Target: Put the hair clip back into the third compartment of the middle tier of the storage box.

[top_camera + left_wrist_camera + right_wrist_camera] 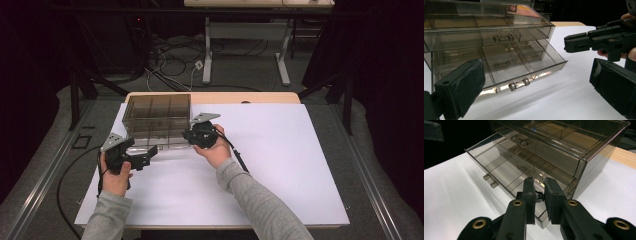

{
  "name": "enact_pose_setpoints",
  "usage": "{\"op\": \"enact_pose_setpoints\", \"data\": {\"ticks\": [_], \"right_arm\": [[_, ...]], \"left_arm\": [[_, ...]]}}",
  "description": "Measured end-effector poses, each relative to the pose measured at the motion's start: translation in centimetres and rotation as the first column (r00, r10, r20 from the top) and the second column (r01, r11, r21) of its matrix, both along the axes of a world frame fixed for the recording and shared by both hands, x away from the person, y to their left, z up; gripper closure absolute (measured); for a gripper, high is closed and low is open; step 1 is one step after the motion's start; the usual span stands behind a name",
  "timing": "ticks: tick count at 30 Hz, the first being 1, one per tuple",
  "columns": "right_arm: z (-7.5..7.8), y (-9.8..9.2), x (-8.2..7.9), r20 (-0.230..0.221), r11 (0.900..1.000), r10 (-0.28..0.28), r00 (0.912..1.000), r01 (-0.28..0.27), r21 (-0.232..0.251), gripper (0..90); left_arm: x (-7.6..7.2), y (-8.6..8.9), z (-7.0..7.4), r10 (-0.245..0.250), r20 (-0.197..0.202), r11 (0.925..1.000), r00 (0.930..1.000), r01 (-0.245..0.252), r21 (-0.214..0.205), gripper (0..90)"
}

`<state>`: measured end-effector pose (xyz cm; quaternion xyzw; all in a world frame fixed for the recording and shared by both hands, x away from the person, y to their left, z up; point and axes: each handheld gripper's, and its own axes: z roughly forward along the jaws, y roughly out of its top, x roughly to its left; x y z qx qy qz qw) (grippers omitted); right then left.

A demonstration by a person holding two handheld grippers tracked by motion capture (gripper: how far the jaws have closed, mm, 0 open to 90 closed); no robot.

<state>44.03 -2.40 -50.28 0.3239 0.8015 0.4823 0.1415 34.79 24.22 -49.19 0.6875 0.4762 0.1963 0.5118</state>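
Right gripper (539,195) is nearest the lens: jaws clenched on a small dark item (539,197), too small to identify, hanging just over the near right corner of the open bottom drawer (506,173). The drawer is pulled out of the smoky clear organizer (157,120), which sits at the back left of the white table sheet (280,165); its dividers make several compartments, and none shows any contents. The upper drawer (499,37) is shut. Left gripper (536,82) has its jaws released and spread wide, parked in front of the bottom drawer's handle (519,84), touching nothing. My read: the step is dropping the item into a compartment. To do it well, get the tips fully inside the corner cell, clear of the front wall and the divider, go low before letting go so the item doesn't bounce out, then open slowly. The left can brace the drawer front if it slides, and is placed to push it shut afterwards.
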Motion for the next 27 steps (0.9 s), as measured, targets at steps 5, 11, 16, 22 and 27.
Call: {"op": "enact_pose_setpoints", "data": {"ticks": [5,11,16,22,27], "right_arm": [[-0.3,0.0,0.1,-0.006,0.9999,-0.009,0.9999,0.009,-0.006,79.7],[-0.7,0.0,0.3,0.011,0.9999,-0.010,0.9999,0.010,-0.001,79.6],[-0.9,0.2,0.4,0.028,0.9998,-0.017,0.9995,0.017,0.011,79.6],[-1.3,0.5,0.5,0.035,0.9997,-0.023,0.9991,0.022,0.010,79.6],[-1.5,0.6,0.5,0.034,0.9996,-0.025,0.9991,0.025,0.011,79.6]], "left_arm": [[0.1,-0.1,-0.2,0.004,-0.003,1.0000,1.0000,-0.004,-0.004,0.3],[0.2,-0.3,-0.2,0.012,0.012,0.9996,0.9999,-0.012,-0.025,0.3],[0.3,-0.4,-0.3,0.013,0.001,0.9998,0.9999,-0.013,-0.015,0.3],[0.4,-0.4,-0.4,0.025,-0.006,0.9996,0.9997,-0.026,-0.015,0.3],[0.4,-0.4,-0.6,0.023,-0.008,0.9997,0.9997,-0.023,-0.006,0.3]]}}
